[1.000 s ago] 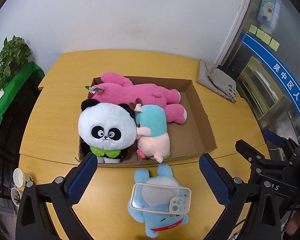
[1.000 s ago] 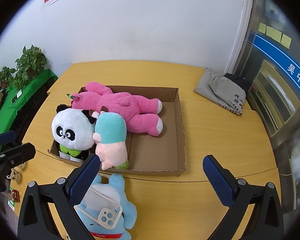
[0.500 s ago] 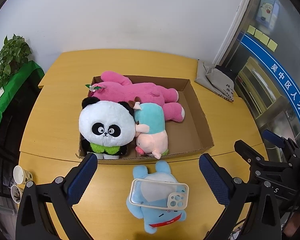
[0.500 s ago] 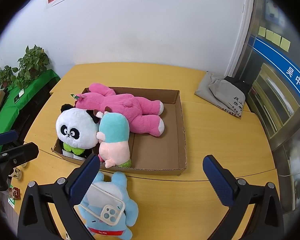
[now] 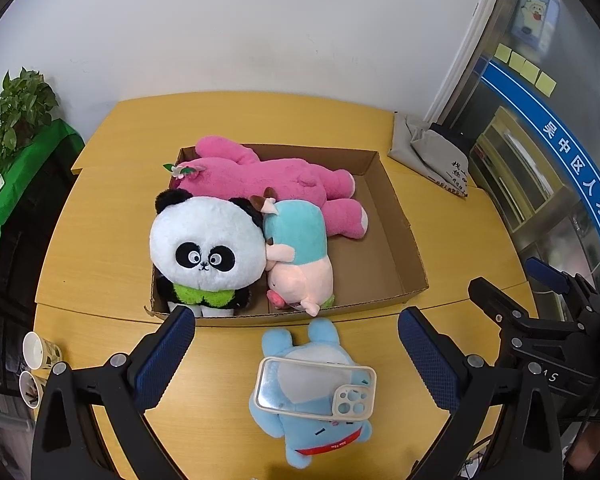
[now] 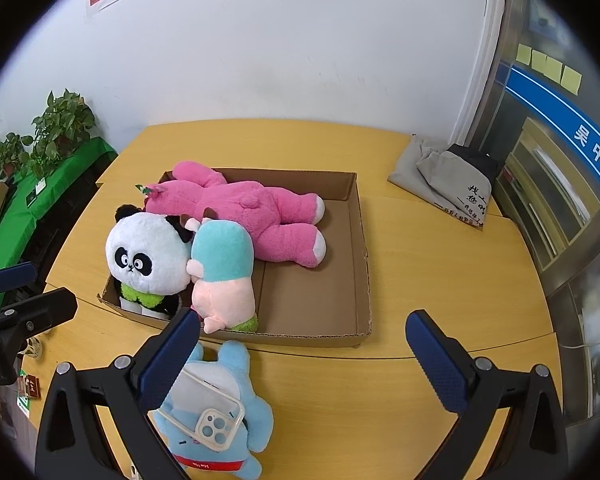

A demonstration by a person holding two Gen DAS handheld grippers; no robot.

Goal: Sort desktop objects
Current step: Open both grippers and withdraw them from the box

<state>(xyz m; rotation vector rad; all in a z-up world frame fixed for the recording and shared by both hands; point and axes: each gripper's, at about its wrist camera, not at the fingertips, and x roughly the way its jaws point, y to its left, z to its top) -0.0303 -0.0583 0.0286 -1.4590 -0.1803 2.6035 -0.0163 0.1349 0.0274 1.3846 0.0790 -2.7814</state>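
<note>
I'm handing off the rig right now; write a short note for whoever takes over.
Left hand-held gripper: open, empty, above the blue toy.
Right hand-held gripper: open, empty.
Done: panda, pink toy and teal-and-pink toy lie in the box.
Left: blue toy on the table before the box, with a phone case lying on it.

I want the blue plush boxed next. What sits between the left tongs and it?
A clear phone case lies across the blue plush, covering its middle. The left tongs are open above it, so they would meet the case first.
</note>
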